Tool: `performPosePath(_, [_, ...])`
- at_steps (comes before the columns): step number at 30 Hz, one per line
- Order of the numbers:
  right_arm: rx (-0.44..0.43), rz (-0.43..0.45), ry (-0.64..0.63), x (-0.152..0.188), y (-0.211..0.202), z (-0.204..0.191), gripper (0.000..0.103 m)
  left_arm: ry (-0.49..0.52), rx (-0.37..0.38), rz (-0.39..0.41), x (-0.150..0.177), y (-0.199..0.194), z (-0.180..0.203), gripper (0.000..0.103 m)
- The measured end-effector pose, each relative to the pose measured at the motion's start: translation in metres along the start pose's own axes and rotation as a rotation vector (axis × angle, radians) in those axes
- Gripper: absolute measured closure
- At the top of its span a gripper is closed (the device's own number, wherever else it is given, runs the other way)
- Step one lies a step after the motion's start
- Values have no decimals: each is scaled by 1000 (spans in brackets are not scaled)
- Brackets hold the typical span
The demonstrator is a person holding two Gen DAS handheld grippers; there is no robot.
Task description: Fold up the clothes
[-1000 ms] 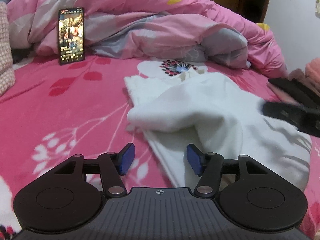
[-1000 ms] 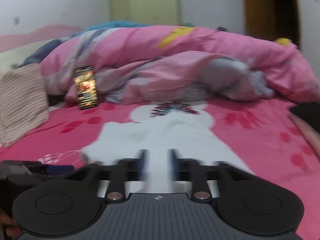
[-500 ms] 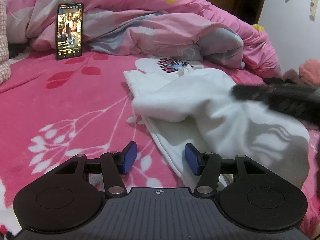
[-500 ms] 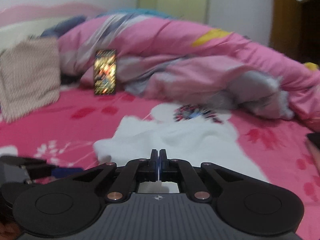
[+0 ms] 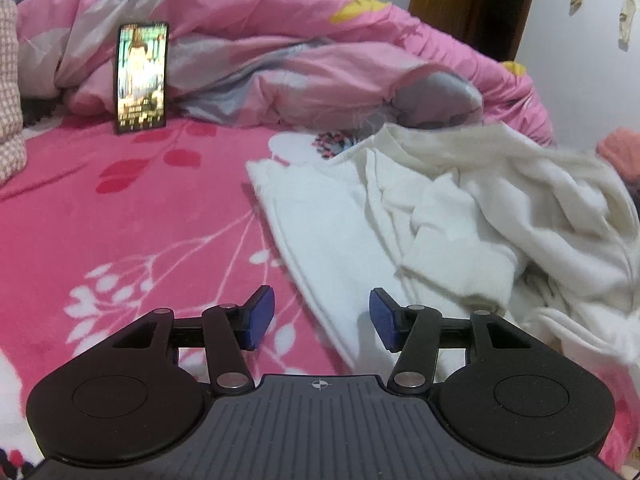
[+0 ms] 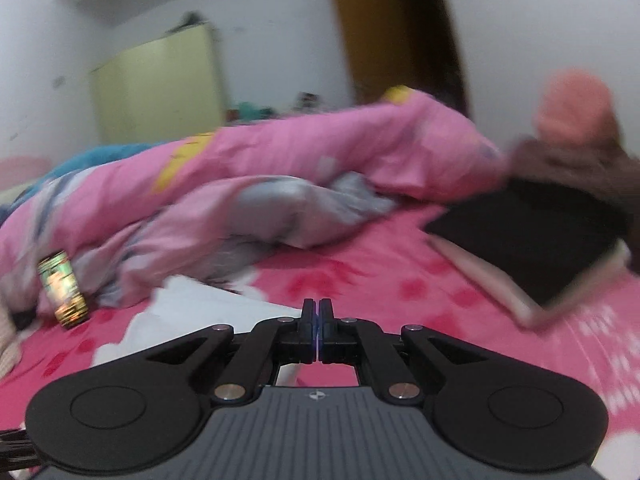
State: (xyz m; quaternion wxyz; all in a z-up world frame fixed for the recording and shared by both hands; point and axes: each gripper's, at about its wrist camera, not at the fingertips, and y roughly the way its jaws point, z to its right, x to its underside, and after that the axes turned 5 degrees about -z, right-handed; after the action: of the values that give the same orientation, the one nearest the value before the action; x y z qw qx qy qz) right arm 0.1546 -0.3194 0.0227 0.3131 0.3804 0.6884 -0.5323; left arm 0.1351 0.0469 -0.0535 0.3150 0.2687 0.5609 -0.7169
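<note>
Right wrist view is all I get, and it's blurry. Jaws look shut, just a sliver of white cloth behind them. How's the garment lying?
Observer: The white garment is crumpled in a heap on its right side. Its left part lies flat on the pink sheet.
Operator: Left gripper?
Observer: Left gripper is open and holds nothing. The garment's near left edge runs between its fingers.
Operator: Anything near it?
Observer: Only a phone, screen lit, propped upright against the duvet, well left of the garment.
</note>
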Motion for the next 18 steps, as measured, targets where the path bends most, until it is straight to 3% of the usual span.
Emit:
performPosePath(6, [87,-263,202,43,43,67,101,28,30,5,-11,4,13,49])
performPosePath(8, [59,-307,284,54,40,86,101,52,41,-18,-13,11,20,49])
performPosePath(10, [19,-290,367,56,24,104,92,70,47,-27,-13,16,25,48])
performPosePath(12, [53,-247,385,52,3,114,80,82,50,-30,-12,20,26,48])
performPosePath(14, [52,-190,371,42,-16,115,78,94,53,-32,-11,23,28,47])
performPosePath(18, [-75,-128,234,20,-30,68,68,118,58,-36,-8,30,32,46])
